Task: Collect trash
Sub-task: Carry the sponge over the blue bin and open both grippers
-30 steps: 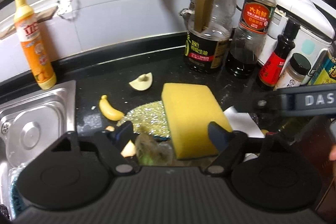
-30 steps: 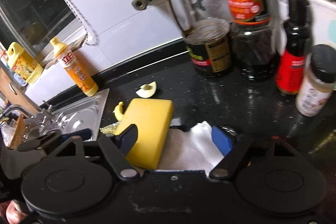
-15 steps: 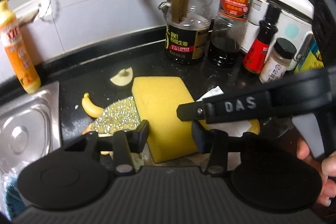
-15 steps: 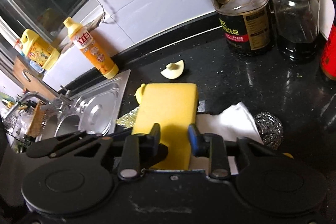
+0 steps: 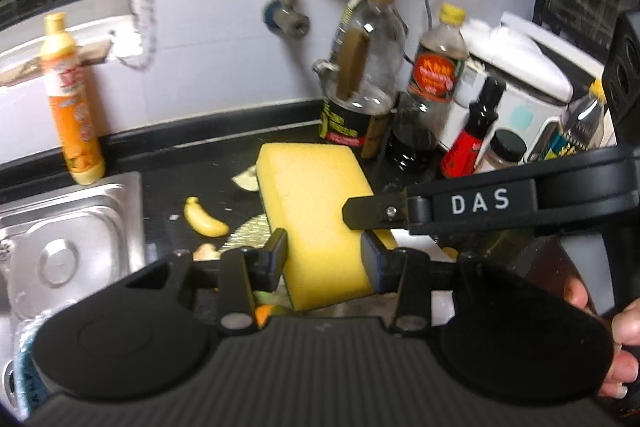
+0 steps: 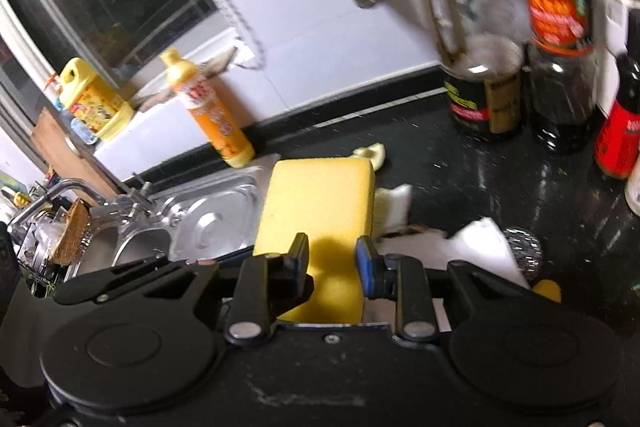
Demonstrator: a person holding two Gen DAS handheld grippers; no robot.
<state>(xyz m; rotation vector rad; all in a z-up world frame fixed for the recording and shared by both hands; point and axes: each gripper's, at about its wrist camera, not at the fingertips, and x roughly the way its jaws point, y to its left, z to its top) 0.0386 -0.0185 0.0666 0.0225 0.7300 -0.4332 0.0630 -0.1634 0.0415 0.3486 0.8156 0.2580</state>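
Note:
A yellow sponge (image 5: 316, 211) hangs tilted above the black counter, gripped from both sides. My left gripper (image 5: 324, 255) is shut on its near end. From the right, the right gripper's black finger (image 5: 380, 213) reaches onto the sponge. In the right wrist view the right gripper (image 6: 332, 259) is shut on the sponge (image 6: 320, 195) as well. Scraps lie on the counter below: a yellow banana-shaped piece (image 5: 204, 221), an apple slice (image 5: 246, 181), a glittery scourer (image 5: 252, 229), a white tissue (image 6: 476, 239) and a steel wool ball (image 6: 522, 251).
A steel sink (image 5: 72, 243) lies to the left, with an orange detergent bottle (image 5: 74, 115) behind it. Oil and sauce bottles (image 5: 432, 95) and a white rice cooker (image 5: 520, 75) crowd the back right. A person's hand (image 5: 616, 347) holds the right gripper.
Both grippers went from open around the sponge to shut on it. They then rose and pulled back, lifting the sponge off the counter.

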